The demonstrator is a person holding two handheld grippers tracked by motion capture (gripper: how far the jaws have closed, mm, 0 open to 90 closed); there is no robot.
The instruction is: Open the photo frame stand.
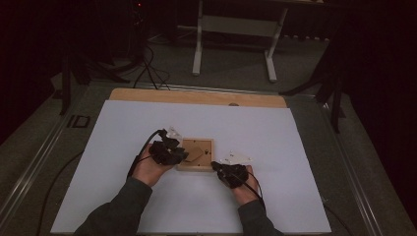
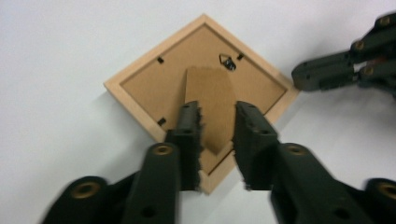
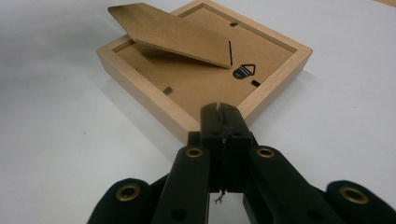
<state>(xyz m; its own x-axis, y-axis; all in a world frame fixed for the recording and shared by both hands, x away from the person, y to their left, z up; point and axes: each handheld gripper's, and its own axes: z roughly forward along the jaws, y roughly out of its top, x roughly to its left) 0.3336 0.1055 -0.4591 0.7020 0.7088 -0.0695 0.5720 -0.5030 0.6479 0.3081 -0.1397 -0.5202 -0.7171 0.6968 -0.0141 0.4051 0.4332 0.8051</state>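
Observation:
A light wooden picture frame (image 1: 196,153) lies face down on the white sheet, its brown backing up. The cardboard stand (image 3: 173,32) on its back is tilted up off the backing. In the left gripper view the left gripper (image 2: 218,109) hovers over the frame (image 2: 114,88), its jaws apart, and the stand (image 2: 210,93) shows through the gap below them. The right gripper (image 3: 219,109) is shut with nothing in it, and its tips rest against the near corner of the frame (image 3: 140,93). In the high view the left gripper (image 1: 179,153) is at the frame's left edge and the right gripper (image 1: 216,166) at its front right corner.
The white sheet (image 1: 147,196) covers a wooden tabletop (image 1: 196,97) with bare room all round the frame. A small black hanging hook (image 3: 243,71) sits on the backing. A white table frame (image 1: 233,29) and cables stand on the floor behind.

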